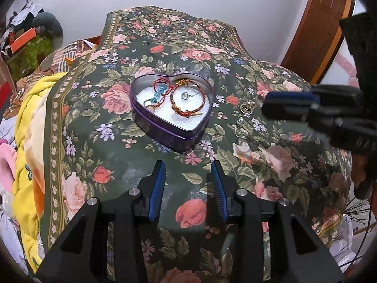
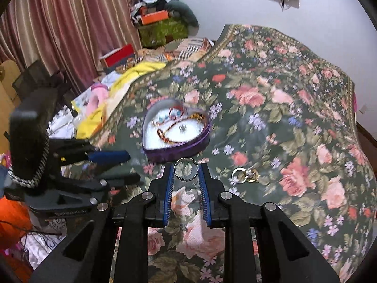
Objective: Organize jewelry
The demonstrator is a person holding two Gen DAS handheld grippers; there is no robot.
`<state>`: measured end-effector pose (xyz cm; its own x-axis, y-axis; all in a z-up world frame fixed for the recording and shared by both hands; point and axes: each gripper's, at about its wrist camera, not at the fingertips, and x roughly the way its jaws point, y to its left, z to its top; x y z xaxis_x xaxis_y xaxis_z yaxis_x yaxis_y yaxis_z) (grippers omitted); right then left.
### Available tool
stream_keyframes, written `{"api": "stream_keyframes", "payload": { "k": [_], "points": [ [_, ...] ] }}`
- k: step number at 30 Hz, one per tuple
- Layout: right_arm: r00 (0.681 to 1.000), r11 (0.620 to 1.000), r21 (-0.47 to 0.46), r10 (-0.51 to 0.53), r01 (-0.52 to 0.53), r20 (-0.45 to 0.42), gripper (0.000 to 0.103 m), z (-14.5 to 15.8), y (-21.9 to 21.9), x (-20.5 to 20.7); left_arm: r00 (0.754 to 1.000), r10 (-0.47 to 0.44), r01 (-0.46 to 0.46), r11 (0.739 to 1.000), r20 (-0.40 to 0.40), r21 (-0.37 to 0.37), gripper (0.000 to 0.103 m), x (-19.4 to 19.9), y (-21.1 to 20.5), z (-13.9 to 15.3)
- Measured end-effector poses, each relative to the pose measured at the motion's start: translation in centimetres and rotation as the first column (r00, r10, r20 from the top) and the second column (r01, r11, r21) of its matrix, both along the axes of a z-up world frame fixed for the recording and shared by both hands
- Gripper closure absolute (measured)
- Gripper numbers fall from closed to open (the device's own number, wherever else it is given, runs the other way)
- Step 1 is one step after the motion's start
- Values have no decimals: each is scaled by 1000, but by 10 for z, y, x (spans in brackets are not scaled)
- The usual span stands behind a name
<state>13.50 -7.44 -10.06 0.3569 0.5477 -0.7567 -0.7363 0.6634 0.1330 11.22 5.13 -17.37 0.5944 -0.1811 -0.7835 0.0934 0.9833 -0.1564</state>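
Right gripper (image 2: 186, 170) pinches ring (image 2: 186, 169) by rim: light, stiff, slick (may pop out). Left gripper (image 1: 188, 168) part open, empty. Tin (image 2: 150, 122) ahead.

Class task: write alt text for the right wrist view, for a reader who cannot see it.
The right gripper pinches a silver ring between its blue pads above a floral cloth. Just beyond sits an open purple heart-shaped tin holding bracelets; more rings lie on the cloth to the right.
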Motion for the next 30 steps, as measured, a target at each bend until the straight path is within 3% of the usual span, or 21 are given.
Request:
{"api": "stream_keyframes", "payload": {
  "k": [11, 20, 28, 30],
  "points": [
    [999, 999, 30, -34, 33, 21, 84, 13, -15, 6, 996, -89, 89, 996, -19, -28, 64, 6, -29, -2],
    [993, 993, 14, -114, 114, 5, 84, 5, -47, 14, 989, -138, 136, 989, -46, -50, 64, 38, -58, -8],
    [990, 990, 20, -139, 139, -14, 84, -4, -68, 20, 987, -158, 159, 986, -36, 43, 66, 69, -85, -12],
    [989, 989, 26, -144, 144, -17, 84, -6, -72, 21, 987, -160, 162, 984, -25, 77, 79, 73, -90, -13]
  ]
}}
